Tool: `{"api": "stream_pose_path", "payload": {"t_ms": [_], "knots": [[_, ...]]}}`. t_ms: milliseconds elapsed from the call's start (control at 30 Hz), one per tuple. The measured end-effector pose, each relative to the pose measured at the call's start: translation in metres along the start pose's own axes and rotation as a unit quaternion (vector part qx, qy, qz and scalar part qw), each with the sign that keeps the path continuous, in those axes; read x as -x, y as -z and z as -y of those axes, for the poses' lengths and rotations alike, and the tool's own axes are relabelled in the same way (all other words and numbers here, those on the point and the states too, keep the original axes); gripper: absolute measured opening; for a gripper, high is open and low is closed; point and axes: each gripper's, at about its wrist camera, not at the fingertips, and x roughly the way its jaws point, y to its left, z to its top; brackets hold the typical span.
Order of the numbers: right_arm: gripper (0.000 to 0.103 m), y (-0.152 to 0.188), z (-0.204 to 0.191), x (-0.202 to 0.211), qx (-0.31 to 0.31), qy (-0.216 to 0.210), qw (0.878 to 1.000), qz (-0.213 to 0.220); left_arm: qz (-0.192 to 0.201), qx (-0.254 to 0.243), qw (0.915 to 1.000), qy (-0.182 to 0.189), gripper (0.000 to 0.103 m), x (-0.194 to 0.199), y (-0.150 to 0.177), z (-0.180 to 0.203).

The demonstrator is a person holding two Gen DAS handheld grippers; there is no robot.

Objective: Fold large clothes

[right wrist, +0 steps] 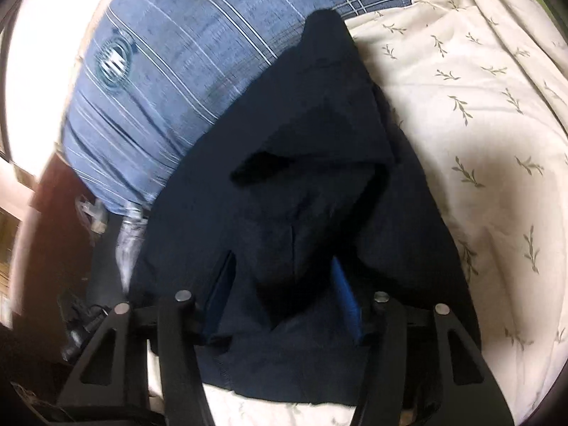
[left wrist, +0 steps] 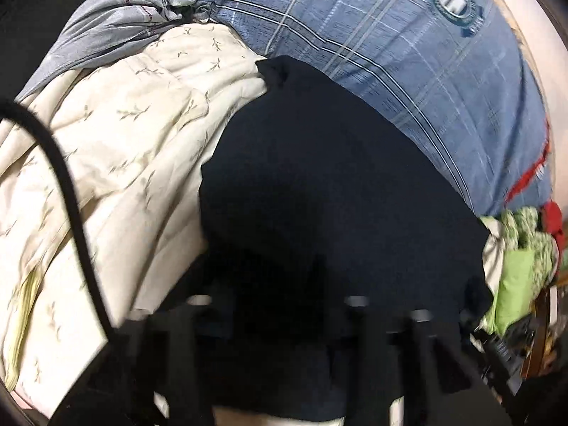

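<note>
A dark navy garment (left wrist: 319, 159) lies spread on a bed, reaching from the cream quilt onto the blue plaid cover. In the left wrist view its near edge drapes over my left gripper (left wrist: 280, 284). The fingers there are lost against the dark cloth, so how the jaws stand does not show. In the right wrist view the same garment (right wrist: 301, 124) has a flap folded over itself. My right gripper (right wrist: 284, 262) sits at its near hem. Its blue pads (right wrist: 346, 294) are sunk into the fabric, with a bunched ridge of cloth filling the gap between them.
A cream quilt with a leaf print (left wrist: 124, 124) (right wrist: 461, 106) lies beside a blue plaid cover with a round emblem (left wrist: 408, 53) (right wrist: 159, 71). Grey cloth (left wrist: 124, 17) is bunched at the far end. A green and red pile (left wrist: 522, 248), a black cable (left wrist: 67, 177) and clear plastic (right wrist: 127, 234) lie off the edges.
</note>
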Motion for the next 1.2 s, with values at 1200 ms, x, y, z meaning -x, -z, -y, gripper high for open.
{"api": "stream_pose_path", "payload": {"t_ms": [1200], "knots": [[0.012,0.032,0.033,0.027,-0.016,0.056,0.998,-0.021,0.006,-0.1,0.9942,-0.038,0.015,0.027,0.066,-0.007]]}}
